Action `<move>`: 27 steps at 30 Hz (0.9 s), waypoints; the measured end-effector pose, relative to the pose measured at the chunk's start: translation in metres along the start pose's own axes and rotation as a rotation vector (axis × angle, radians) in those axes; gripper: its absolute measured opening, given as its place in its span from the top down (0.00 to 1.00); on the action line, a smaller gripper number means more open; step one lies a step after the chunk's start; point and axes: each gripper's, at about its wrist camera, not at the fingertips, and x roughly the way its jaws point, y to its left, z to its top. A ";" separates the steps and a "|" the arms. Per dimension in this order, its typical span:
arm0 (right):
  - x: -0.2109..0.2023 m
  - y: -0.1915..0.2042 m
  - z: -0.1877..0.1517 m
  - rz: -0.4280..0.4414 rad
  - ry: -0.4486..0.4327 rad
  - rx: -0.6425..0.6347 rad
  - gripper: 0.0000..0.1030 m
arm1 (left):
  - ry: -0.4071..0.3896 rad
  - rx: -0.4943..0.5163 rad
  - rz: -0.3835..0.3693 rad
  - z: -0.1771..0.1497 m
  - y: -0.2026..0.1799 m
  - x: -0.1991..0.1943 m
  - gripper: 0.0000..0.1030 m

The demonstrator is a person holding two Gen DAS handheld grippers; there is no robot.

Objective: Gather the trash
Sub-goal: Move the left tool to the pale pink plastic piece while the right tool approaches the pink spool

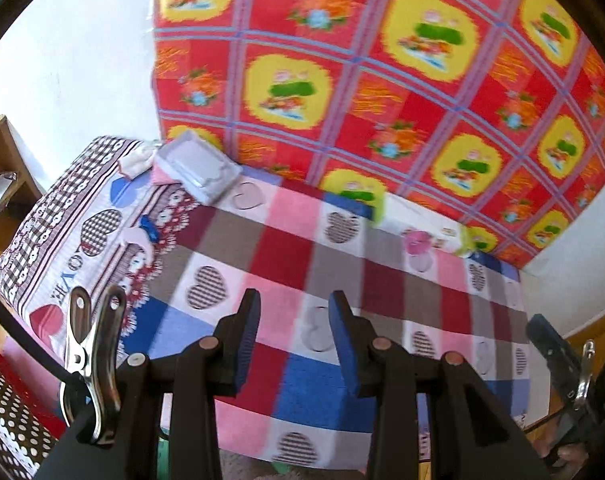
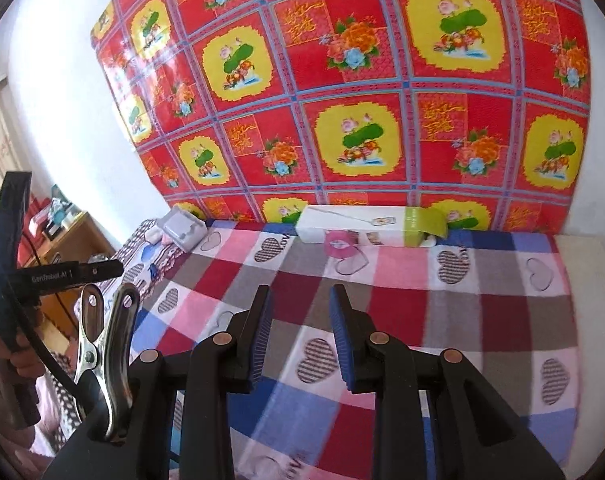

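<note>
On the left hand-held gripper (image 2: 74, 274), seen at the left edge of the right wrist view, a black bar carries small pale lettering that reads "GenRobot.AI", followed by what looks like a "1".

The bed sheet (image 2: 382, 280) has striped hearts printed on it; one of them near the long white and green box (image 2: 366, 226) bears "Love" in part.

In the left wrist view the pillowcase (image 1: 82, 240) shows large letters upside down, apparently "LOVE", of which "OVE" can be made out.

Print on the box is too small to read.
</note>
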 end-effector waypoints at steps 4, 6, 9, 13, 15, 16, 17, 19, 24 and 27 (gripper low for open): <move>0.014 0.023 0.003 -0.020 0.008 0.015 0.71 | 0.032 0.007 0.015 0.007 0.037 0.015 0.64; 0.021 0.032 0.005 -0.035 0.011 0.026 0.71 | 0.047 0.004 0.021 0.012 0.055 0.023 0.64; 0.030 0.043 0.007 -0.068 0.020 0.061 0.71 | 0.063 0.000 0.032 0.019 0.081 0.035 0.64; 0.045 0.060 0.008 -0.101 0.030 0.080 0.71 | 0.088 -0.023 0.036 0.027 0.116 0.053 0.64; 0.052 0.067 0.007 -0.120 0.036 0.081 0.71 | 0.100 -0.032 0.040 0.030 0.130 0.062 0.64; 0.055 0.070 0.007 -0.128 0.037 0.082 0.71 | 0.108 -0.034 0.044 0.032 0.139 0.068 0.64; 0.058 0.074 0.007 -0.136 0.039 0.086 0.71 | 0.118 -0.035 0.051 0.033 0.147 0.073 0.64; 0.065 0.080 0.006 -0.149 0.045 0.096 0.71 | 0.132 -0.038 0.059 0.035 0.157 0.082 0.64; 0.080 0.092 0.003 -0.178 0.072 0.103 0.71 | 0.182 -0.052 0.066 0.036 0.179 0.109 0.64; 0.087 0.096 0.001 -0.186 0.093 0.112 0.71 | 0.199 -0.074 0.065 0.037 0.187 0.122 0.56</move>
